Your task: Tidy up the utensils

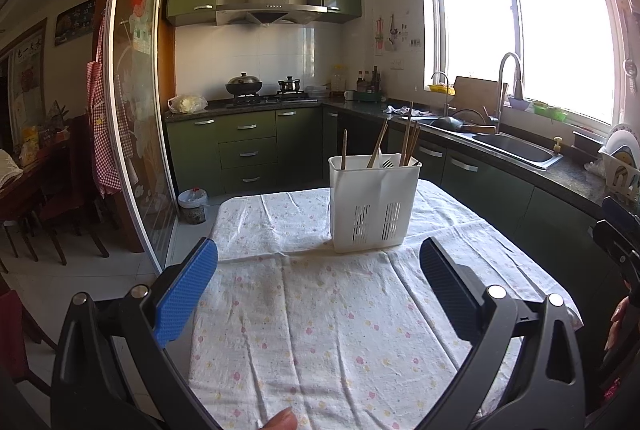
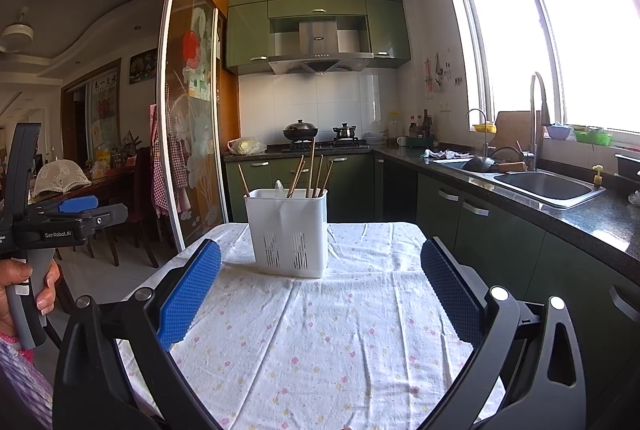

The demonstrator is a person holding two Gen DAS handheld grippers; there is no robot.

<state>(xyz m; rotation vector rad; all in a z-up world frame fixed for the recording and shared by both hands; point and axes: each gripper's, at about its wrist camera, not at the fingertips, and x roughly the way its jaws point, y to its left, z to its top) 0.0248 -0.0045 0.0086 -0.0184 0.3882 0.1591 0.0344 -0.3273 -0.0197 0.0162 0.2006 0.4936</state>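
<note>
A white slotted utensil holder (image 1: 372,204) (image 2: 287,232) stands upright on the floral tablecloth (image 1: 320,318) (image 2: 320,330). Wooden chopsticks (image 1: 410,140) (image 2: 310,170) lean inside it, with a metal utensil (image 1: 386,163) showing at the rim and a pale spoon tip (image 2: 279,185) beside them. My left gripper (image 1: 319,262) hovers open over the cloth, short of the holder, nothing between its fingers. My right gripper (image 2: 320,266) is also open and empty, with the holder just beyond its fingertips. In the right wrist view, a hand holds the left gripper's handle (image 2: 28,270) at the far left.
The small table stands in a kitchen. A dark counter with a sink (image 2: 548,186) and tap runs along the right. Green cabinets and a stove with pots (image 1: 244,86) are at the back. A glass sliding door (image 1: 140,110) and dining chairs are on the left.
</note>
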